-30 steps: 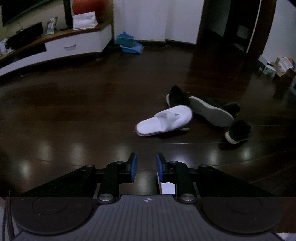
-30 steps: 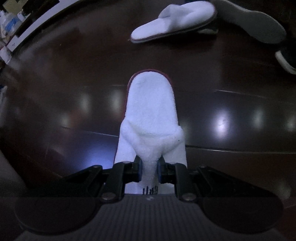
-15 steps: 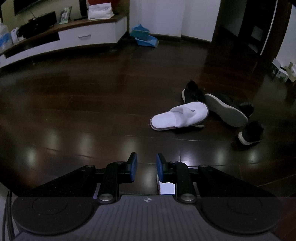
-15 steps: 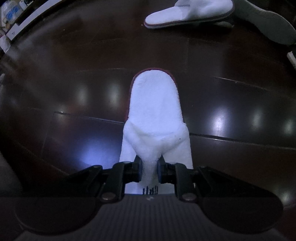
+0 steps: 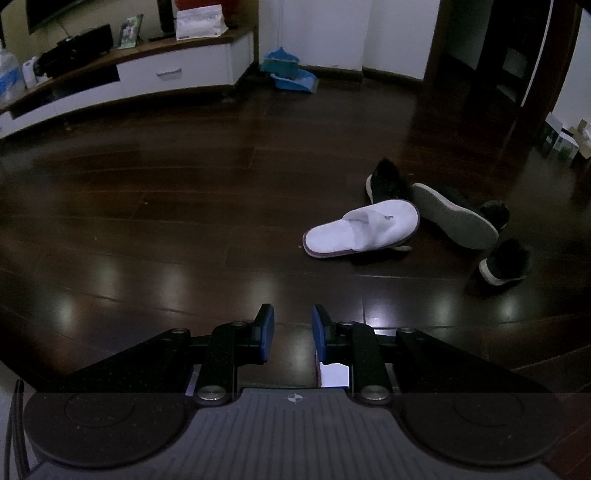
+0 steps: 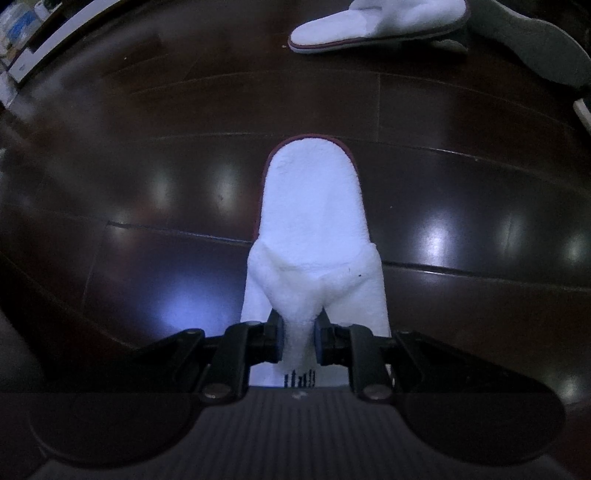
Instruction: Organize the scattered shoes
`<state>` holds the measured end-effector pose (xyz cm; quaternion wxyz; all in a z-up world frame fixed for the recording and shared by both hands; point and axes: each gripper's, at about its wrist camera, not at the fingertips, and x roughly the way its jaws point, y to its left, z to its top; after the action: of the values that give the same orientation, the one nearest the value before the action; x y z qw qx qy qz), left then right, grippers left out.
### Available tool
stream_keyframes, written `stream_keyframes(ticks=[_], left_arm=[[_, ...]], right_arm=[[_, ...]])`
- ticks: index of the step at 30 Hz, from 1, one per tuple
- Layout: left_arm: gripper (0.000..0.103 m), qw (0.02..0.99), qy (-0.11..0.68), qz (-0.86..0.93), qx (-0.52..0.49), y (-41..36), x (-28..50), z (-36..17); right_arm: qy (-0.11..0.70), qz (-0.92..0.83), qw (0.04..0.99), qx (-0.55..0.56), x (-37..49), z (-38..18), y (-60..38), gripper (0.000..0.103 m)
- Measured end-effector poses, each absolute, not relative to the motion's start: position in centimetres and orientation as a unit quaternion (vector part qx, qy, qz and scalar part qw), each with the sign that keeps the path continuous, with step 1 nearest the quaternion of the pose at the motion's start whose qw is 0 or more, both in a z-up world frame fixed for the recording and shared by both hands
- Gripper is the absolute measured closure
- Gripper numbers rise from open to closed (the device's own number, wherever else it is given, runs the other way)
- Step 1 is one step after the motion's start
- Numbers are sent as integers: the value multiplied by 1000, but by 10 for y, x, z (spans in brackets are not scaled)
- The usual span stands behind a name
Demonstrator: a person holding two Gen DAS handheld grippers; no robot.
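Observation:
My right gripper [image 6: 298, 325] is shut on the pinched upper of a white slipper [image 6: 312, 206], whose heel end points away from me above the dark wood floor. A second white slipper [image 5: 360, 229] [image 6: 376, 20] lies on the floor ahead, resting against black shoes. One black shoe lies on its side with its grey sole [image 5: 454, 221] showing, another [image 5: 386, 181] sits behind the slipper, and a third [image 5: 506, 264] is at the right. My left gripper [image 5: 289, 325] hovers over bare floor, well short of the shoes, its jaws a little apart with nothing between them.
A low white TV cabinet [image 5: 147, 77] with clutter on top runs along the far left wall. A blue dustpan [image 5: 291, 75] sits by the white wall. Boxes [image 5: 565, 136] stand at the far right, near a dark doorway. Glossy floor [image 5: 147, 229] stretches left of the shoes.
Both views have drifted so the shoe pile sits further right and a little farther off. The right gripper keeps its hold on the slipper; the left gripper's jaws are unchanged.

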<state>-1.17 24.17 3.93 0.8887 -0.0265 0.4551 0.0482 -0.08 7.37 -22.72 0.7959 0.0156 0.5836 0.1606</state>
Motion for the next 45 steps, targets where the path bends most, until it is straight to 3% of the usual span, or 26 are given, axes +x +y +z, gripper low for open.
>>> stream_keyframes(ticks=[9,13,19,24,37,41,45], left_arm=[[74,887,459,51,-26,244,-11,37],[74,886,460,56,-29,247,-11,36],[74,888,456,56,-25,242,-10,39],[74,895,443,49,-26,230,-11,47],[72,906,413,27,-88,152,-15,77],[72,908,415,23,-50,115,-2,70],[71,900,433,15,-41,98,41,36]], right_arm=[[576,165,800,30,7,-234,79,80],[578,170,796,49,7,-234,74,67],[572,179,799,55,5,-222,65,59],[553,181,811,58,1,-186,41,59],[443,145,882,77,-56,-5,-115,56],[430,127,890,81,-65,7,-160,54],[439,116,887,89,-46,-17,-183,54]])
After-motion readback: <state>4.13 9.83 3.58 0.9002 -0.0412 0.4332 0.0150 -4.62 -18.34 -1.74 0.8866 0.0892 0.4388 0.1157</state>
